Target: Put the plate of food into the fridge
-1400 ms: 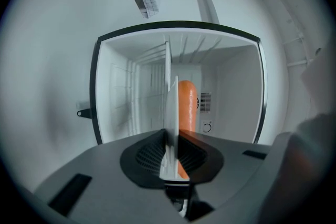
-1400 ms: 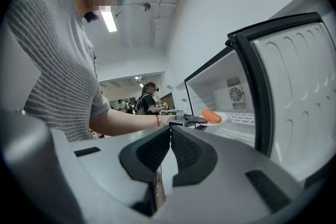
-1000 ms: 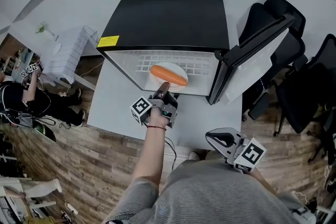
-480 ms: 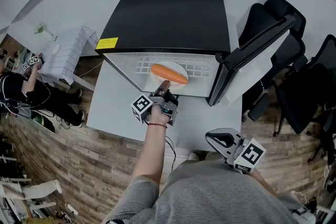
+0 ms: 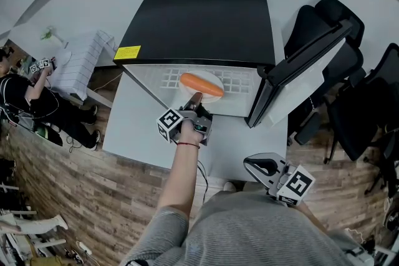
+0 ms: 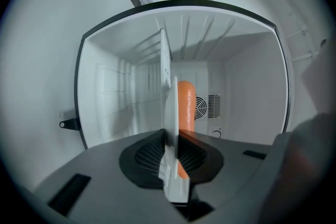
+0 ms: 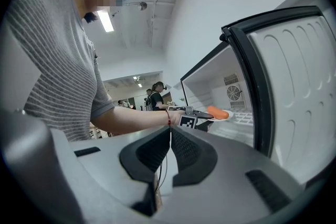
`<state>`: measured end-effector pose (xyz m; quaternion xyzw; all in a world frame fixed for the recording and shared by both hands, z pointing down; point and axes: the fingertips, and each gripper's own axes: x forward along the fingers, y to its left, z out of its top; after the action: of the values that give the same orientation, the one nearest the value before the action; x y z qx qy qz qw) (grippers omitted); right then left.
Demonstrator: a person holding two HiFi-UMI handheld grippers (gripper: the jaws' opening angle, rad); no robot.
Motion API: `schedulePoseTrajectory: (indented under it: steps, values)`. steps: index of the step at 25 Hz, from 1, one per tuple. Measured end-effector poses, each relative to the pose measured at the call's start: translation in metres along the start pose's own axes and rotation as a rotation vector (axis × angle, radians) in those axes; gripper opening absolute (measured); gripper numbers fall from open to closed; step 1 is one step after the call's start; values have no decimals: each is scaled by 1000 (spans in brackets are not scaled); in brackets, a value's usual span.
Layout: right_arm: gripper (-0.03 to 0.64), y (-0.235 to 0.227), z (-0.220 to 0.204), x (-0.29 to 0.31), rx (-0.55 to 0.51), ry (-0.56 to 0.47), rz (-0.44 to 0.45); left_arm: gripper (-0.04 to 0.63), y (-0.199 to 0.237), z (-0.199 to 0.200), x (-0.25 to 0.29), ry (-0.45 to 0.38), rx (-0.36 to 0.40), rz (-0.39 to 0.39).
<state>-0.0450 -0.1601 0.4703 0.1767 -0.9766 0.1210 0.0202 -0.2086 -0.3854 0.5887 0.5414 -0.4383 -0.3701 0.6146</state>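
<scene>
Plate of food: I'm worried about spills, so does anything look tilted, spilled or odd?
Nothing stands out: the left gripper holds the plate level over the wire shelf, the orange food lies on it, nothing spilled.

Wooden floor (image 5: 93, 196) noted, with a pale grey board (image 5: 134, 128) laid on it, a black-topped fridge (image 5: 199, 22) stood at the board's far edge, black office chairs (image 5: 349, 115) alongside, and a white wire shelf (image 5: 240, 79) fitted inside the fridge.

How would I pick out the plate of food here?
Find the black-topped fridge with its door swung open. At its mouth, over the white wire shelf, the left hand-held gripper pinches a white plate by its rim. It alone carries a long orange piece of food.
</scene>
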Motion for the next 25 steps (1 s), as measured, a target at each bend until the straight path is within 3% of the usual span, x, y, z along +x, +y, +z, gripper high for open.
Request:
schedulePoseTrajectory:
  steps: [13, 25]
  values:
    - [14, -9, -2, -4, 9, 4, -12, 52, -4, 7, 18, -21, 12, 6]
    - [14, -8, -2, -3, 5, 4, -1, 61, -6, 7, 18, -11, 43, -47]
